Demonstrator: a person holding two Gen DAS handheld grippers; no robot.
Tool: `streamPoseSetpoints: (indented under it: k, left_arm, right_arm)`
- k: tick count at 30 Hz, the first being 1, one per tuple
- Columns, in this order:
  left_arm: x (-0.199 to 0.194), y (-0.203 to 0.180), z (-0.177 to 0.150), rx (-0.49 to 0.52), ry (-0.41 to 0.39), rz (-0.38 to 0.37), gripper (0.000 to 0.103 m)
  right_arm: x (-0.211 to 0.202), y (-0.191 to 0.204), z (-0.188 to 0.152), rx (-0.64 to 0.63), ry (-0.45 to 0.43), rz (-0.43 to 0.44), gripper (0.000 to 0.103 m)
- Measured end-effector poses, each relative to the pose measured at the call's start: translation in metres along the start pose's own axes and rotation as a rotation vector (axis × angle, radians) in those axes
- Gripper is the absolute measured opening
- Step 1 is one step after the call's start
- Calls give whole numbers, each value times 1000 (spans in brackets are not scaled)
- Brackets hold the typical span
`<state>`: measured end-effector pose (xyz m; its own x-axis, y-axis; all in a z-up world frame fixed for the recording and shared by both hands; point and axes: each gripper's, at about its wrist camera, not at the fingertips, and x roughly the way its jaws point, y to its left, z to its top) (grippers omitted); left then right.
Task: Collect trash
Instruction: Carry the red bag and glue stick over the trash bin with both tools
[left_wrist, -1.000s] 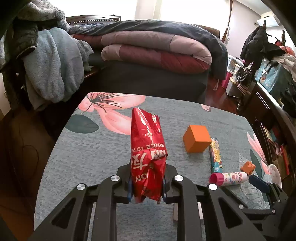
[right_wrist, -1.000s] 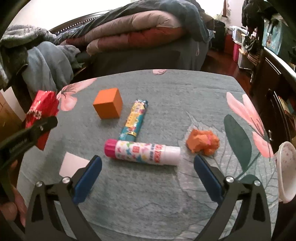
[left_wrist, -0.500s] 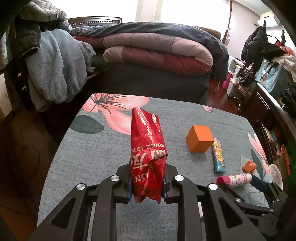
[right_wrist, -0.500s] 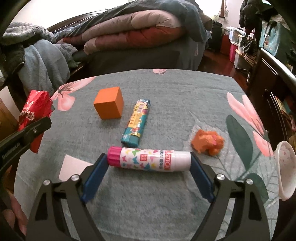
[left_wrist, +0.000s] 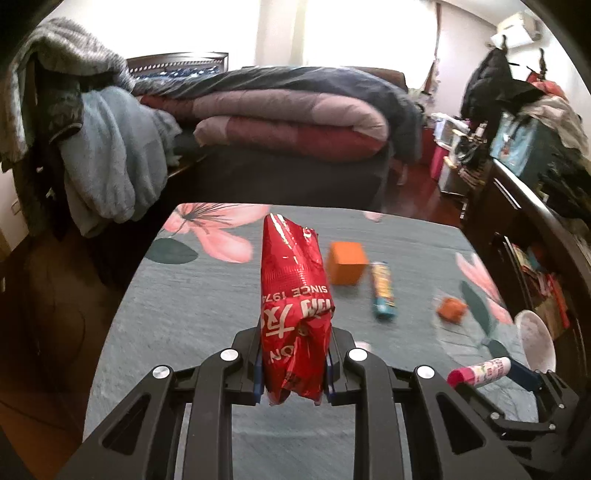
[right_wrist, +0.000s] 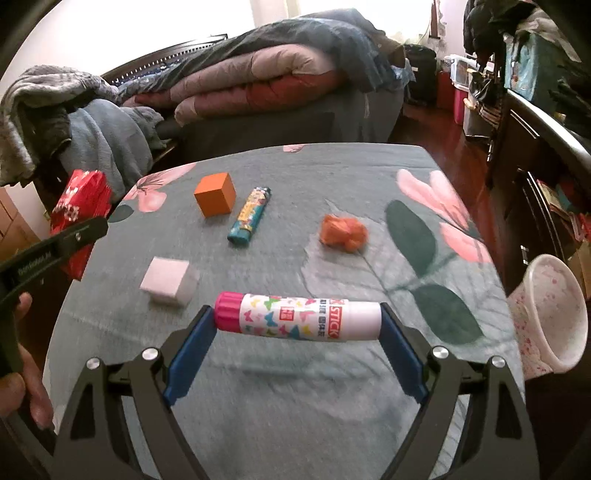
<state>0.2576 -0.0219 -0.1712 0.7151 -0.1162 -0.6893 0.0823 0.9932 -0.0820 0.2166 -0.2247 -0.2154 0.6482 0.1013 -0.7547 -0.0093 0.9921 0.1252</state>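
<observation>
**Glue stick lifted off the tabletop**

Raised since half a second ago, the glue stick (right_wrist: 299, 316) now hangs crosswise in the right claw (right_wrist: 297, 320), clenched end to end between the blue pads (right_wrist: 190, 345), its shadow on the tabletop (right_wrist: 332, 406) below. The left claw (left_wrist: 293, 363) stays clamped on the red snack wrapper (left_wrist: 293, 295), held upright above the cloth. On the tabletop lie a white cube (right_wrist: 169, 281), an orange cube (right_wrist: 215, 194), a blue tube (right_wrist: 249, 216) just beside it and a crumpled orange scrap (right_wrist: 343, 233). A pink-speckled bin (right_wrist: 546, 314) stands at the right edge.
</observation>
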Motion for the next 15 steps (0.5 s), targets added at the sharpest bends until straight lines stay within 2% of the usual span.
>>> streamPoseSetpoints:
  k: [7,15]
  left_arm:
    - [-32,-65,-11,88,-33,-93,24]
    - [-50,-147,-18,184,-55,-214,25]
  right_arm:
    - [-40,-37,-29,29,-29,-19,86]
    - [-85,-101,-53,102,-84,-82,86]
